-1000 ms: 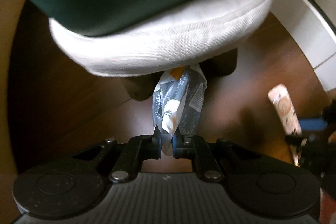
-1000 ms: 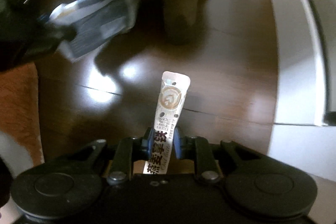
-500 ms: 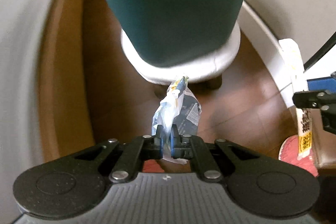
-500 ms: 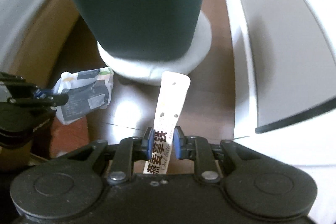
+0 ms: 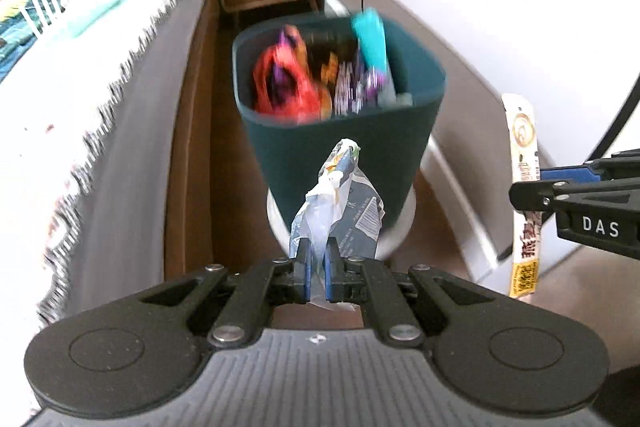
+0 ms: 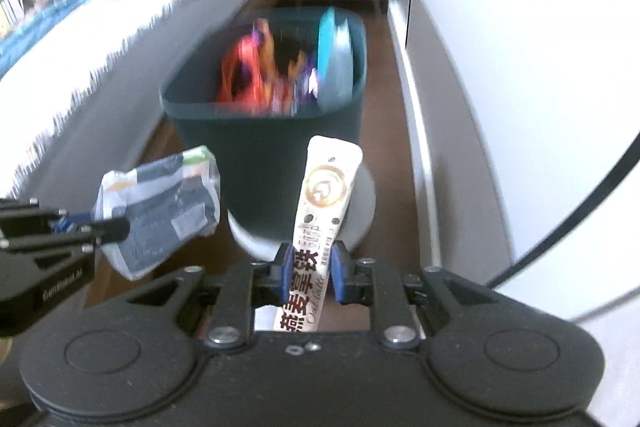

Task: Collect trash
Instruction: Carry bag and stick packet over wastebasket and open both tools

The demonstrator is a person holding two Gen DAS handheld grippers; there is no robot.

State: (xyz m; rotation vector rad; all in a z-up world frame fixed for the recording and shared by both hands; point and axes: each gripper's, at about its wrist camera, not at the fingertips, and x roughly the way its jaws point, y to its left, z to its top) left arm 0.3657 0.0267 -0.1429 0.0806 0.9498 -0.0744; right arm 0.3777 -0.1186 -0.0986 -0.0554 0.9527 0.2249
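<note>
Both pieces picked up — crumpled wrapper [image 5: 334, 203] pinched in left hand-held gripper [image 5: 316, 269], latte sachet [image 6: 320, 211] clamped in right hand-held gripper [image 6: 308, 277]. Bin [image 5: 340, 143] just ahead, already half full — only dropping left.

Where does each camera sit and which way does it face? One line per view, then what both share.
Left wrist: on the left gripper, angled down at the bin; its fingers pinch a crumpled wrapper.
Right wrist: on the right gripper, angled down likewise; its fingers pinch a sachet.
Shared: bin, both pieces of trash, each other's gripper.
</note>
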